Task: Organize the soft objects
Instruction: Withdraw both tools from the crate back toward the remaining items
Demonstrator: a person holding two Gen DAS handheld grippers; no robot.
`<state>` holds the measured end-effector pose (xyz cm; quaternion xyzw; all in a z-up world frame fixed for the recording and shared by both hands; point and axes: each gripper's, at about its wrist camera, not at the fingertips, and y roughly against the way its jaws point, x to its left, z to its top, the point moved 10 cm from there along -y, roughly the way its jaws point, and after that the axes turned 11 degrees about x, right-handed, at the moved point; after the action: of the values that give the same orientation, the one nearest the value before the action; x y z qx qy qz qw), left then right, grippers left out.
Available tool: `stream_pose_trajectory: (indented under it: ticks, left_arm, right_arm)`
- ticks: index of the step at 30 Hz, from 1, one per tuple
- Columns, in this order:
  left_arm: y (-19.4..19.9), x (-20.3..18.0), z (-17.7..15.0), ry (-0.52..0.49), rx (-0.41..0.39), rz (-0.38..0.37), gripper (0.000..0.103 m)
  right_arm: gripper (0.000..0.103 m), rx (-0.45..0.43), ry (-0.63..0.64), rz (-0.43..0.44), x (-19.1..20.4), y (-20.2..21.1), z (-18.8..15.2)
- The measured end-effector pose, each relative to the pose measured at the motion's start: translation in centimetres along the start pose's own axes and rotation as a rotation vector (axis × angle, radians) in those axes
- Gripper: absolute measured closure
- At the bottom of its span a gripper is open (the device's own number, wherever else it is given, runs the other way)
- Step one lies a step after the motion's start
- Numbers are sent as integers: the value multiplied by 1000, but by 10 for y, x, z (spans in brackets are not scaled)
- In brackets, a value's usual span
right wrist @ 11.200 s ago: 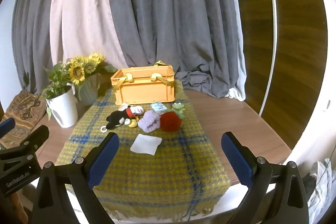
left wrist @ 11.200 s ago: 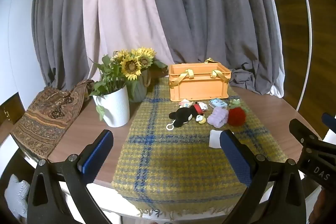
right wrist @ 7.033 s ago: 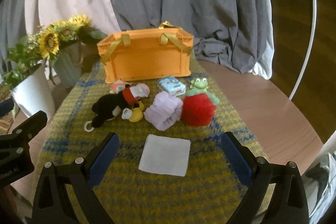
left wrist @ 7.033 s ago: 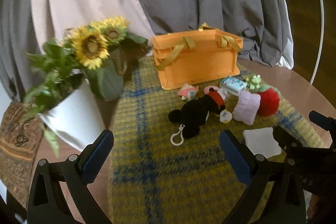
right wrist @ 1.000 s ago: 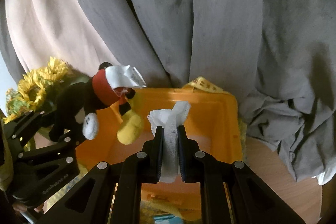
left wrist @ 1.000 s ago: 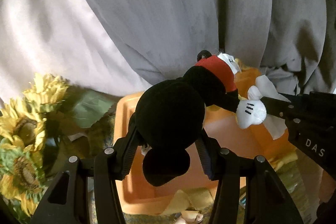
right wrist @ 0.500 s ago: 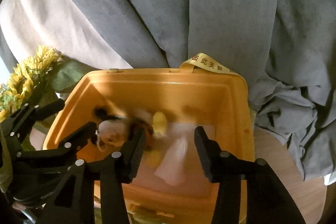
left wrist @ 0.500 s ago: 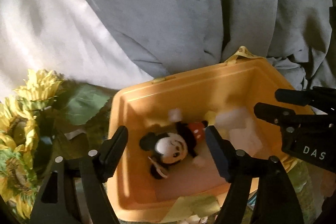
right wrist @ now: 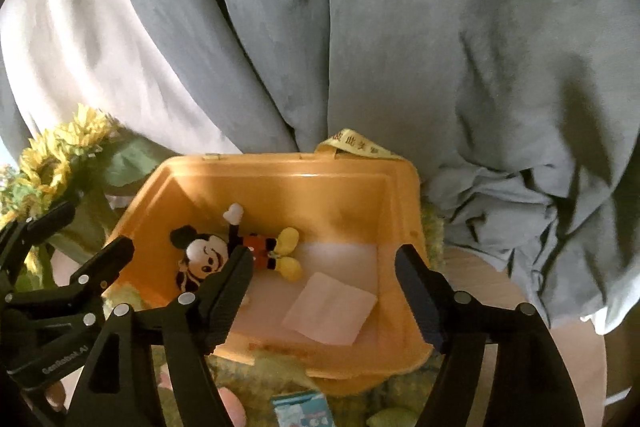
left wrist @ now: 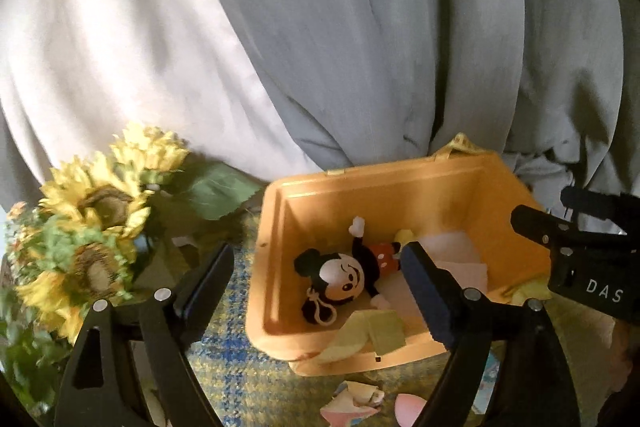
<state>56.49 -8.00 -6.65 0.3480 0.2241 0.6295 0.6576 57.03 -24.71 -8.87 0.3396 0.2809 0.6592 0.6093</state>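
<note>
The orange crate [left wrist: 276,239] [right wrist: 404,195] stands on the plaid cloth below both grippers. A black mouse plush [left wrist: 340,275] [right wrist: 208,259] lies face up on its floor at the left. A folded white cloth [right wrist: 330,309] [left wrist: 452,247] lies flat beside it at the right. My left gripper [left wrist: 316,287] hangs above the crate's near left edge, its jaws opening with nothing pressed between them. My right gripper [right wrist: 324,279] hovers over the crate's near side, its jaws also opening and clear of the white cloth below.
Sunflowers [left wrist: 92,219] [right wrist: 60,151] stand left of the crate. Grey and pale curtains [right wrist: 360,27] hang close behind it. A small blue box [right wrist: 302,409] and pink scraps [left wrist: 356,399] lie on the plaid cloth [left wrist: 228,347] in front of the crate.
A second ago the left gripper held the mouse plush and the right pinched the white cloth above the crate. Both jaws opened, and the plush and cloth dropped onto the crate floor.
</note>
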Motion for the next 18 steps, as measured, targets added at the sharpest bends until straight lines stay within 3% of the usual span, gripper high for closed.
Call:
stream_pose_trajectory:
  ticks: [9,18]
  left_arm:
    - [59,2,-5,17,-115,-1,9]
    - [102,-4,-27,2,-189,-12,9]
  right_arm:
    - [25,-79,-12,-19,-1,50,-9]
    - [24,-146,35,-67,4,95,-35]
